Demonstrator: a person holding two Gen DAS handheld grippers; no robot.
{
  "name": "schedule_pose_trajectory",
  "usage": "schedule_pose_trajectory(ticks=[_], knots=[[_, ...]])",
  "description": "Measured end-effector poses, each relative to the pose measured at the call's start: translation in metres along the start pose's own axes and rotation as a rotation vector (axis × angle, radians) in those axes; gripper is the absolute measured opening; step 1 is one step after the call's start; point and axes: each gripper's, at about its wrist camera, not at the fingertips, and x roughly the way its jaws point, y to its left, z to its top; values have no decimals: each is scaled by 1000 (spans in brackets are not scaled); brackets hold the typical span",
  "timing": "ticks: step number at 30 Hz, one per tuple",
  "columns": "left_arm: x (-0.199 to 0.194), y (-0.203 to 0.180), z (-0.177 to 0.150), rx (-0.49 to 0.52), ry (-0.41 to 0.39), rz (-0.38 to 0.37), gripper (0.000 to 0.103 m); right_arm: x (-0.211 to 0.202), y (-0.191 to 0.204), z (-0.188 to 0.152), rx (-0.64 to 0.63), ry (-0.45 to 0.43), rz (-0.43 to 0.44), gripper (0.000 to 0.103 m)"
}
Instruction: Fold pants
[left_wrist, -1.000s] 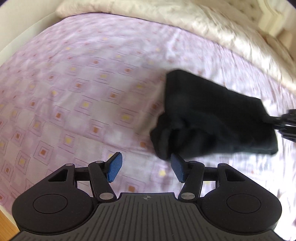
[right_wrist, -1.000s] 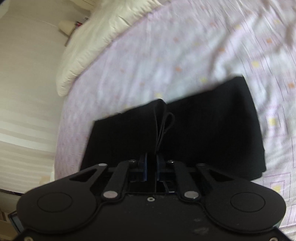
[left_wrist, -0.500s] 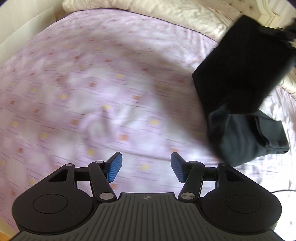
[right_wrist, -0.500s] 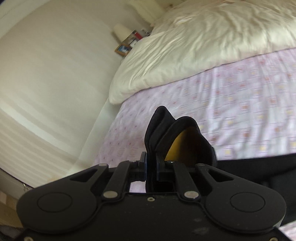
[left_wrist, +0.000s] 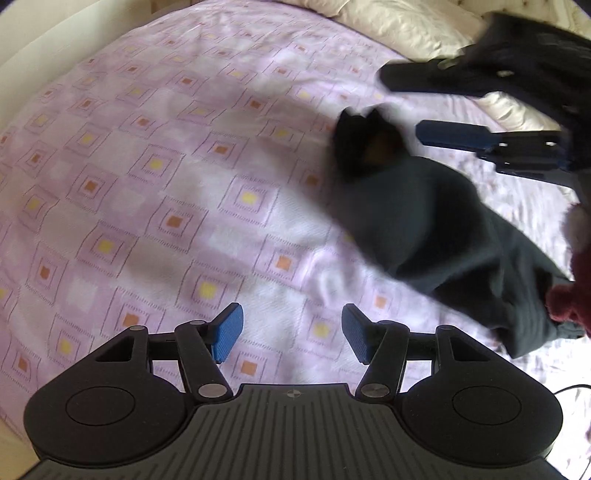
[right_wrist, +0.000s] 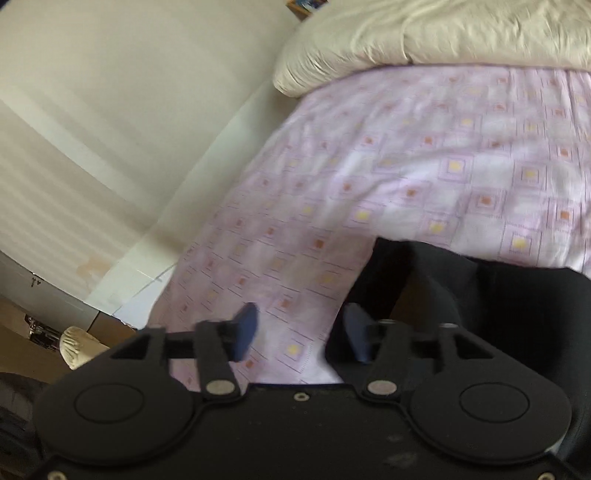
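Your right gripper (right_wrist: 299, 338) is opening with nothing between its pads, and the black pants (left_wrist: 436, 236) lie in a loose heap on the lilac bedsheet (left_wrist: 166, 184) just below it. Your left gripper (left_wrist: 291, 338) hangs apart and empty over bare sheet. Spread the heap flat before you fold, pinching a clean edge rather than a bunch.

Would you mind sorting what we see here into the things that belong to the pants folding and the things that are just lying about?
Belongs to the job:
- black pants, on the patterned bedsheet
- right gripper, jaws opening, nothing between its pads
- left gripper, open and empty

Just lying about:
- cream duvet at the head of the bed
- dark red fuzzy item, unclear what it is
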Motion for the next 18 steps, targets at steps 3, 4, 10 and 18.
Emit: schedule_pose_trajectory(ticks=[3,4,10,18], knots=[[-2,-7,6,18,-13,-28,59,-40,-20,-2,80,-63,-18,64],[-4,-11,9,25,-22,-42,60,-55,-32,-5,106,-79,-44,64],[0,-51,30,110,-69,-131,63,-136,-107,-55,187,-28,-343,9],[58,-105,44,306,-16,-142,63,-177,-144,-147,381,60,-471,9]])
